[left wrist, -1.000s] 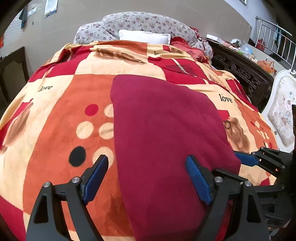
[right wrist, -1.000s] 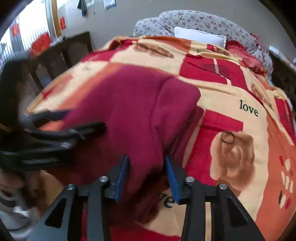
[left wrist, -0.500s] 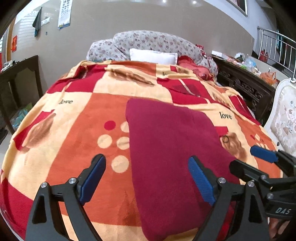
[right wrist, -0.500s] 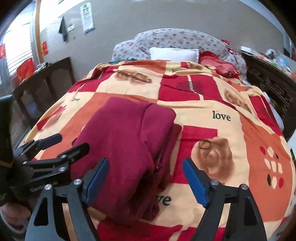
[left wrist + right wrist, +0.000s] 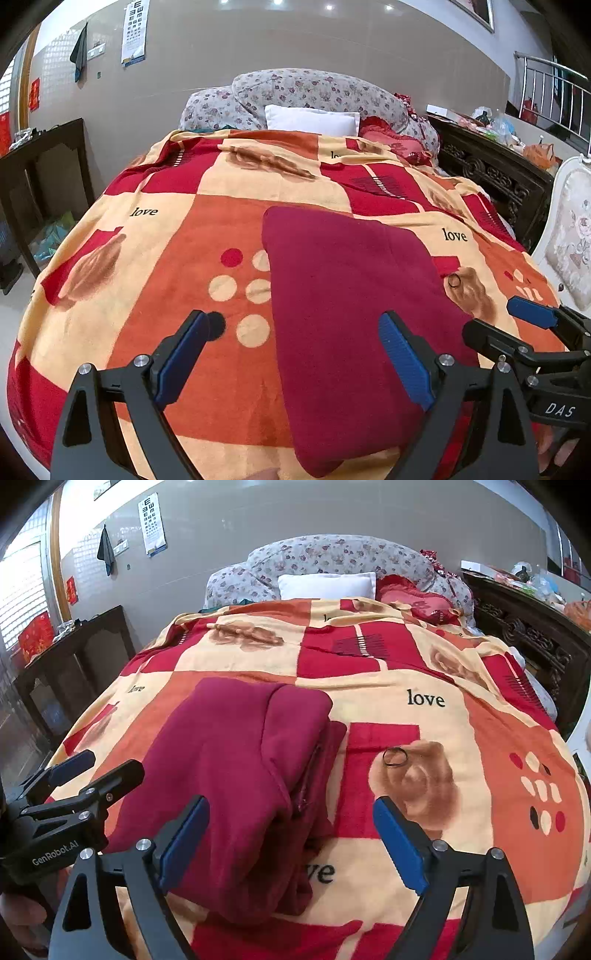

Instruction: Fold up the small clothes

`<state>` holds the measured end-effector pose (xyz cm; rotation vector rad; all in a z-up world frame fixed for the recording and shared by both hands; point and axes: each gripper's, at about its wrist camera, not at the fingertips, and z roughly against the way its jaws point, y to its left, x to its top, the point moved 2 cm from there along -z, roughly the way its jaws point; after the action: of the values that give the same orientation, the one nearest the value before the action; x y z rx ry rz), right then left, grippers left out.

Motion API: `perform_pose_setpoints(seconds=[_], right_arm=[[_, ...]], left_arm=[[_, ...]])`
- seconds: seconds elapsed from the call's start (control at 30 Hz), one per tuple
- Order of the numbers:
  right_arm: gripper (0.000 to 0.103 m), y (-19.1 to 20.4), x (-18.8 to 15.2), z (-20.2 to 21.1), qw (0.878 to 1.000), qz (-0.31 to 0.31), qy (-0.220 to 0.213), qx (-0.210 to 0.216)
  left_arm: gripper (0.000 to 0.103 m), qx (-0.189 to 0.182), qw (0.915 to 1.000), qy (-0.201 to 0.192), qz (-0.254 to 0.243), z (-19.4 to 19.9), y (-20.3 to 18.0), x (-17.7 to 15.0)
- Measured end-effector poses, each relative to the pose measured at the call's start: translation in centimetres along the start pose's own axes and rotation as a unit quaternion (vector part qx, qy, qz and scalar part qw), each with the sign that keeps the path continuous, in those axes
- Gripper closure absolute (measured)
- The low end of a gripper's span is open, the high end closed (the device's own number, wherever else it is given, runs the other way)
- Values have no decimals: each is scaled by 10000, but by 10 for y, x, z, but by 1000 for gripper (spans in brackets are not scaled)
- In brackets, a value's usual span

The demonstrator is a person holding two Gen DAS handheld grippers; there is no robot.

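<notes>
A dark red fleece garment (image 5: pixel 343 295) lies folded into a long rectangle on the patterned bed blanket (image 5: pixel 177 236). In the right wrist view the garment (image 5: pixel 240 760) shows a folded layer on top and a thicker edge on its right. My left gripper (image 5: pixel 291 358) is open and empty, raised above the garment's near end. My right gripper (image 5: pixel 291 838) is open and empty, raised over the garment's right edge. Each gripper shows in the other's view: the right one (image 5: pixel 517 325) at the right, the left one (image 5: pixel 92 771) at the left.
A small black ring (image 5: pixel 394 756) lies on the blanket right of the garment. Pillows (image 5: pixel 312 120) sit at the bed's head. A dark wooden table (image 5: pixel 40 177) stands left of the bed, a carved dark cabinet (image 5: pixel 495 173) and a white chair (image 5: pixel 569 236) to the right.
My right gripper let go of the garment's edge and opened. Both grippers drew back and rose away from the garment, which now lies flat and folded.
</notes>
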<state>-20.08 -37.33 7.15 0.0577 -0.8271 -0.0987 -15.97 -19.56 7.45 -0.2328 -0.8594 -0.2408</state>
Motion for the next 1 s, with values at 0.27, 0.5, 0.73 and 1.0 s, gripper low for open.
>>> perform_pose_setpoints(seconds=[0.27, 0.5, 0.73, 1.0], right_arm=[[9, -1, -2, -5, 9999, -32, 95, 37], [9, -1, -2, -9, 9997, -58, 166, 152], [9, 1, -3, -12, 9996, -63, 212, 176], [9, -2, -2, -15, 9993, -134, 258, 237]], left_arm=[[10, 72, 10000, 41, -35, -3, -1, -2], [10, 97, 9999, 59, -54, -5, -1, -4], [10, 83, 9999, 65, -104, -8, -1, -4], [10, 61, 9999, 92, -104, -9, -1, -3]])
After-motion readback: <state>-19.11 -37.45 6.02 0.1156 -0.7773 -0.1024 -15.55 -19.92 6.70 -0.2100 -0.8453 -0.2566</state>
